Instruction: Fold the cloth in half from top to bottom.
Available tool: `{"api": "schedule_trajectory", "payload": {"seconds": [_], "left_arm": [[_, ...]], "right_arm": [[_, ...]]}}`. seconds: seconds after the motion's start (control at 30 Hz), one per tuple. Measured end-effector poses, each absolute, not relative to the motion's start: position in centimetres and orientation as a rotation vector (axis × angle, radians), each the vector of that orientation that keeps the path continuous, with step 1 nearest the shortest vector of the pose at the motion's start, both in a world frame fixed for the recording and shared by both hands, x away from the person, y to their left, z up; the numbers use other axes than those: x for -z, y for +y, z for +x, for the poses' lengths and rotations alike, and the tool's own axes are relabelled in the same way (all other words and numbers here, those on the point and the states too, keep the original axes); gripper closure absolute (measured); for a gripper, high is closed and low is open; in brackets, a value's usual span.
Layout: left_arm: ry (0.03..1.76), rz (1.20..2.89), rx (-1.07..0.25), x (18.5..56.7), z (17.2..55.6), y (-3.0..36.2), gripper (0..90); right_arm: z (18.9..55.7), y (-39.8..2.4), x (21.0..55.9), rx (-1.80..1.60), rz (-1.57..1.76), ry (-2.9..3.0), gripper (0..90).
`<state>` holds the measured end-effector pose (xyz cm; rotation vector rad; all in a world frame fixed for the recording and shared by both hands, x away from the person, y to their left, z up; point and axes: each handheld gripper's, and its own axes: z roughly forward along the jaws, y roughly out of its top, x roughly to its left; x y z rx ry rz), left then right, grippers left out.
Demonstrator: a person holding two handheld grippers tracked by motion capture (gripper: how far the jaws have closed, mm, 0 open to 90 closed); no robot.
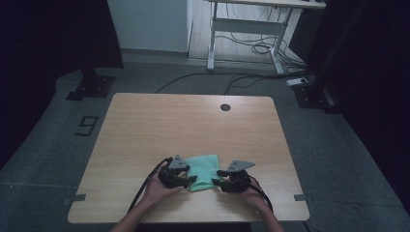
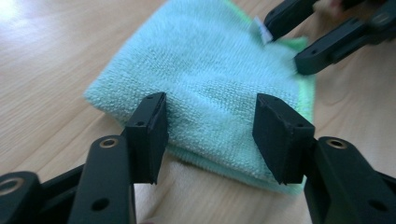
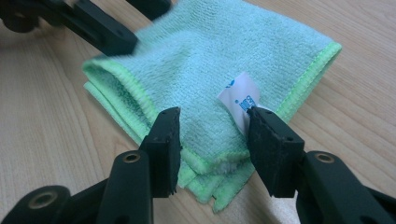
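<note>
**Two grippers at a folded green cloth**

Closest to the person, two hands come in from the bottom edge of the table (image 1: 145, 121). Each one holds a black gripper. Between them lies the green cloth (image 1: 202, 170), folded into a small thick square near the front edge of the table.

The left gripper (image 2: 210, 135) has its jaws wide, and they hang over the folded side of the cloth without pinching it. The right gripper (image 3: 212, 147) is about half open. Its jaws sit on either side of the corner where the loose layers stack up, and one jaw is touching the little white tag (image 3: 240, 100). I judge it is not squeezing yet.

The job looks like folding or tidying the cloth. To do it well, the right gripper should grab all the layers at the corner together — not just the tag. The left gripper should close on the thick folded edge, so the cloth stays neat when it moves.

Farther off, the rest of the table is bare wood with a small round hole (image 1: 225, 107) near its back edge.
</note>
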<state>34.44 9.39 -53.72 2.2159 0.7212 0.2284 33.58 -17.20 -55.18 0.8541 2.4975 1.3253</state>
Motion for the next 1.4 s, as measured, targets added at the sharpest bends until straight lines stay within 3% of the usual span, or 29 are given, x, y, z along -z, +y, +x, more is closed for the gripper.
{"api": "schedule_trajectory", "payload": {"seconds": [0.6,1.07,1.4], "left_arm": [[0.705,2.251,-0.156,53.9,37.7,9.1,48.7],[0.73,2.205,-0.193,53.0,36.7,10.3,45.8],[0.764,2.221,-0.177,53.5,37.1,10.9,45.4]], "right_arm": [[33.3,-16.2,55.2,-1.287,0.925,2.473,53.8],[33.7,-17.5,53.6,-1.414,0.96,2.344,50.0],[35.1,-14.9,53.8,-1.373,0.919,2.445,48.4]]}}
